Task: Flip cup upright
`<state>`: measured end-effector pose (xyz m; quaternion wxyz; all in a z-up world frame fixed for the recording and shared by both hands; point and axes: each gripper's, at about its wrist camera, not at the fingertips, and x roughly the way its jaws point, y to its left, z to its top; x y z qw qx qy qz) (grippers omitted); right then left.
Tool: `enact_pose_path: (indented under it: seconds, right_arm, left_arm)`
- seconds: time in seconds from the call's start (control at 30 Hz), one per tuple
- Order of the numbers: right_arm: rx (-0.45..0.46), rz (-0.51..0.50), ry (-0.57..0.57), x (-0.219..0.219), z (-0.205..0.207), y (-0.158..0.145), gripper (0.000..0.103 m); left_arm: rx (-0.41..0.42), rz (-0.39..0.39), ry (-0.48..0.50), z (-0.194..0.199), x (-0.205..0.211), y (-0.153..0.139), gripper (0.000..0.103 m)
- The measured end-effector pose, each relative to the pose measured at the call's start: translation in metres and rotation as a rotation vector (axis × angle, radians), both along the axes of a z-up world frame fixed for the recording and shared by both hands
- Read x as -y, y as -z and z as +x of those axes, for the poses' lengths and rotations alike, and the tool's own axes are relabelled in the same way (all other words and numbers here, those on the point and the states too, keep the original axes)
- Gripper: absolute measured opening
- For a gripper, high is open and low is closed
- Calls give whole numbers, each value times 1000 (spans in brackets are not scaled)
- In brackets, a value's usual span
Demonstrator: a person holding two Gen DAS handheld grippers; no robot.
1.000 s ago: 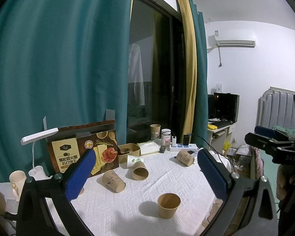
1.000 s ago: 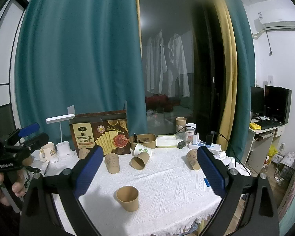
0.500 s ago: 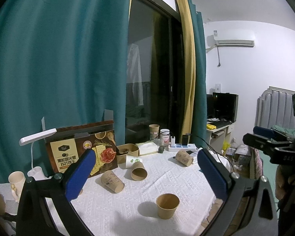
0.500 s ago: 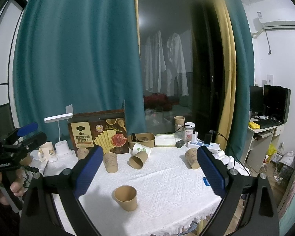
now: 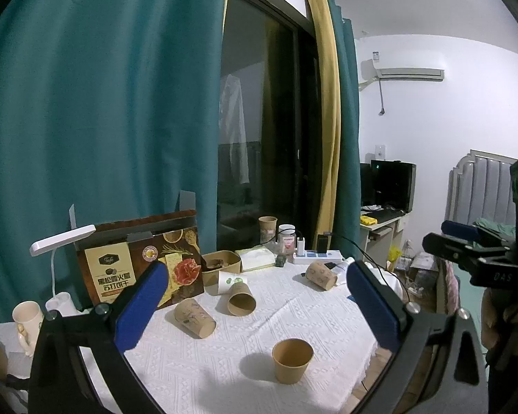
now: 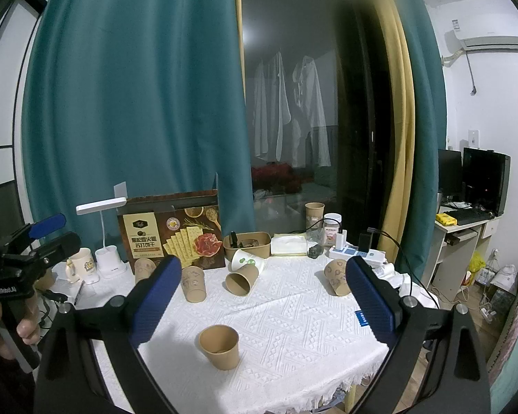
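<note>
Several brown paper cups sit on a white tablecloth (image 5: 203,376). One cup (image 5: 292,360) stands upright near the front, also in the right wrist view (image 6: 220,346). One cup (image 5: 241,298) lies on its side with its mouth toward me, also in the right wrist view (image 6: 241,278). Another (image 5: 194,318) lies tipped at the left and one (image 5: 321,275) at the right. My left gripper (image 5: 255,314) is open and empty above the table's near side. My right gripper (image 6: 262,307) is open and empty, held back from the cups.
A cracker box (image 6: 171,231), a white desk lamp (image 6: 102,207), a mug (image 6: 81,265), a paper bowl (image 6: 247,244), a tissue pack (image 6: 289,244), a jar (image 6: 332,229) and a power strip (image 6: 359,253) line the back. The table edge (image 6: 293,393) is near. A desk (image 6: 466,227) stands right.
Both grippers have drifted slightly; the cups appear a little lower and nearer in view. Both stay open and empty. No cup has moved.
</note>
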<state>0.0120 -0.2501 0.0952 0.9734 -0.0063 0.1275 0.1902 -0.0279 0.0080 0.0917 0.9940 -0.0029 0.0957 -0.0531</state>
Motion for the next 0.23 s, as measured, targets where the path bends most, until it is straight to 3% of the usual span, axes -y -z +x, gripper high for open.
enact_pose_path:
  seconds: [0.23]
  right_arm:
    - [-13,-2,-5,2,5,4,95]
  left_arm:
    - [-15,-2,10,4,0,6,103]
